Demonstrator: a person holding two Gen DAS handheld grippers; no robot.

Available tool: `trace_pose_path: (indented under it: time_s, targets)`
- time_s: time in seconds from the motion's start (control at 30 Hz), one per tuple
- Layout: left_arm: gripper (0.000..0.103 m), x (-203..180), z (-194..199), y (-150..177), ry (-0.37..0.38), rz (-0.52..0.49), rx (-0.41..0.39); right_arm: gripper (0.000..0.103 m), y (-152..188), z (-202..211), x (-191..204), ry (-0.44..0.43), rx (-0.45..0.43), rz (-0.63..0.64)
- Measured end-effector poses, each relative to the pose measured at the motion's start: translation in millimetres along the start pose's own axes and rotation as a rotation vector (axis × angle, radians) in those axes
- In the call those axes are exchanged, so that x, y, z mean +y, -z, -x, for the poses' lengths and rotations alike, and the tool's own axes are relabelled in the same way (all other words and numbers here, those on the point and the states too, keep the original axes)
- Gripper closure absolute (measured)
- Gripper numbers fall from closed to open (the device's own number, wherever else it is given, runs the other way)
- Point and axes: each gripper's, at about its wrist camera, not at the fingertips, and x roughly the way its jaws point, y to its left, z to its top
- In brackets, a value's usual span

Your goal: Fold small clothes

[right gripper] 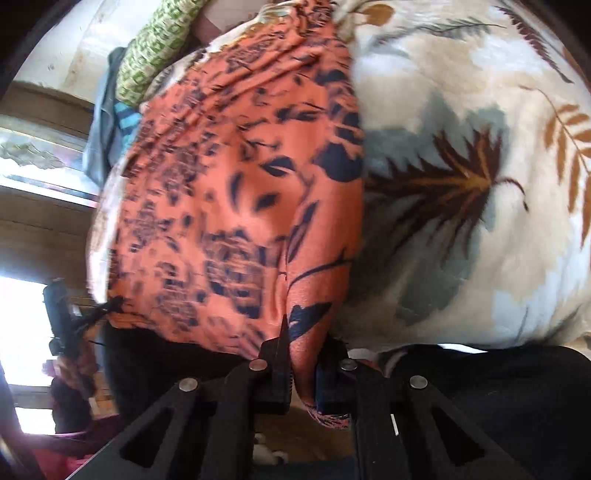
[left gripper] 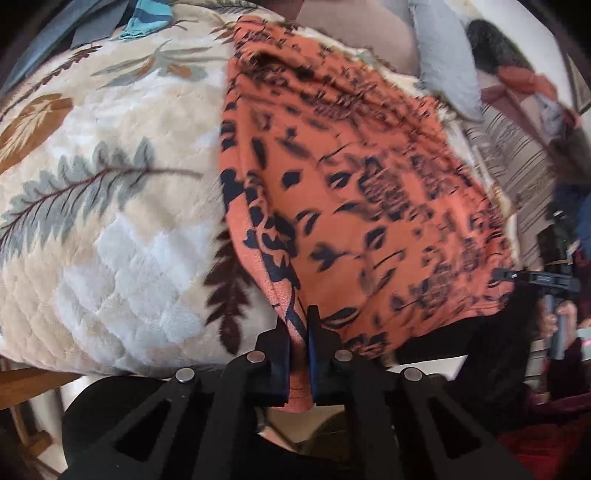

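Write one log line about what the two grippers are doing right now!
left gripper: shut on orange cloth | right gripper: shut on orange cloth | cloth lies on leaf blanket

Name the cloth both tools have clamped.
The orange cloth with dark floral print, pinched by left tool and right tool; the leaf-patterned cream blanket lies underneath.

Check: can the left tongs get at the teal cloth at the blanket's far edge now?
Probably not yet: the left tongs are shut on the orange garment, and the teal cloth lies far across the blanket.

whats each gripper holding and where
Both hold the orange printed cloth by its near edge: left gripper at one corner, right gripper at the other.
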Motion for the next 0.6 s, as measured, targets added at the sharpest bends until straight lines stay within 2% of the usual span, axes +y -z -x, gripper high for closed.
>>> trace_pose_path:
  time_s: [0.07, 0.13, 0.23, 0.33, 0.4, 0.43, 0.5, 0.53, 0.57, 0.6]
  targets:
    - [0.096, -5, 19, -20, 0.067, -0.007, -0.049, 0.095, -10, 17, 12, -0.124, -0.044, 0.019]
    - [0.096, -11, 36, -48, 0.118, -0.012, -0.095, 0.095, -30, 36, 28, -0.204, -0.105, 0.058]
    - [0.096, -13, 55, -103, 0.164, -0.013, -0.162, 0.095, -79, 57, 47, -0.304, -0.214, 0.061]
    - [0.095, -4, 61, -177, 0.158, 0.001, -0.219, 0.095, -141, 69, 55, -0.326, -0.345, 0.047]
    - [0.095, 10, 49, -237, 0.144, 0.073, -0.241, 0.095, -195, 71, 49, -0.335, -0.425, -0.006]
    - [0.093, 21, 43, -264, 0.127, 0.114, -0.258, 0.095, -221, 62, 59, -0.320, -0.457, -0.026]
    - [0.089, 47, 23, -313, 0.065, 0.214, -0.268, 0.092, -282, 49, 41, -0.307, -0.513, -0.120]
    - [0.075, 63, 8, -331, 0.044, 0.300, -0.250, 0.084, -304, 38, 24, -0.329, -0.517, -0.206]
    - [0.052, 76, -4, -336, -0.004, 0.386, -0.248, 0.074, -320, 27, 7, -0.332, -0.505, -0.295]
    - [0.043, 87, -11, -333, -0.054, 0.457, -0.272, 0.040, -332, 12, -14, -0.288, -0.479, -0.404]
